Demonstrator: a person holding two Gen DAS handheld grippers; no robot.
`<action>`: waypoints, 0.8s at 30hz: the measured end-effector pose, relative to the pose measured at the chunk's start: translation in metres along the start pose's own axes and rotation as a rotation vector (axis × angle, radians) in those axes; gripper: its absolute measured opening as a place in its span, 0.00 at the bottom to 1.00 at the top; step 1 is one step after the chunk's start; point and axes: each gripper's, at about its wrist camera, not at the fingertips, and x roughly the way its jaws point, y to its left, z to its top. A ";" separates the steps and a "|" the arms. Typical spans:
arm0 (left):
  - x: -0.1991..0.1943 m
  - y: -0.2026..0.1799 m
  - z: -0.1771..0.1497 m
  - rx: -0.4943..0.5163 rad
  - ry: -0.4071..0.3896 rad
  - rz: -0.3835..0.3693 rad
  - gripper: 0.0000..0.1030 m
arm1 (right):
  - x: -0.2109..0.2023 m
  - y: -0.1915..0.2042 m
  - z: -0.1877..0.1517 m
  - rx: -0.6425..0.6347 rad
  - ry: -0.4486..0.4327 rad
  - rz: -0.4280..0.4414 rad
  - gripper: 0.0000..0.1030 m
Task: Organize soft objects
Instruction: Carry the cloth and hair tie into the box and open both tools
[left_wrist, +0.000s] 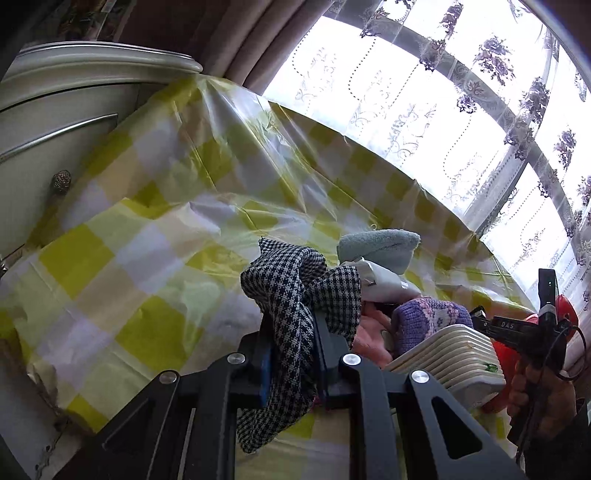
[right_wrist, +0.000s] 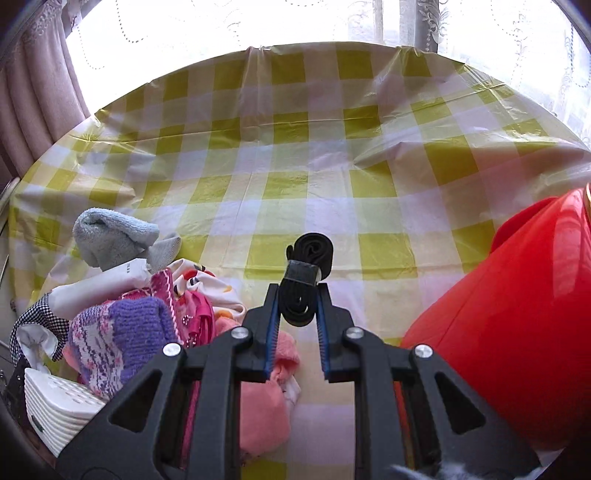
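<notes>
Houndstooth cloth (left_wrist: 295, 295), black and white, pinched in the left claw (left_wrist: 291, 365), closed tight on its folds, one end bunched above the blue pads (left_wrist: 264, 373), the other trailing down to the bottom of the frame. Rolled black strap (right_wrist: 308, 291), banded with dark tape, clamped in the right claw (right_wrist: 295, 332), closed on the roll, held clear above the table (right_wrist: 295, 166) at frame centre. Heap of soft things at lower left of the right wrist view: purple knit piece (right_wrist: 122, 332) touching pink fabric (right_wrist: 266, 402), a white printed cloth (right_wrist: 207, 288) just behind, a grey-blue towel (right_wrist: 110, 240) standing on top at the back. Same heap right of centre in the left wrist view, just behind the held cloth. White ribbed basket (right_wrist: 59, 410) at the heap's near edge, partly hidden, contents not clear. Red container (right_wrist: 517, 325) filling the right side, well apart from the heap. Yellow-and-white checked plastic cover (left_wrist: 147, 221) spread wrinkled over the whole table. Pale cabinet (left_wrist: 55, 122) at upper left of the left wrist view, sheer patterned curtain (left_wrist: 443, 110) over a bright window at upper right. Hand (left_wrist: 535, 391) gripping the other claw's handle at lower right.
</notes>
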 end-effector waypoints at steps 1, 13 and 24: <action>-0.003 0.002 -0.001 -0.008 0.000 0.006 0.18 | -0.007 -0.001 -0.007 -0.005 0.001 0.006 0.21; -0.058 0.012 -0.020 -0.061 -0.020 0.023 0.18 | -0.084 -0.005 -0.098 -0.068 0.007 0.028 0.21; -0.134 -0.013 -0.052 0.002 -0.072 -0.050 0.18 | -0.145 -0.054 -0.167 -0.009 0.014 -0.044 0.21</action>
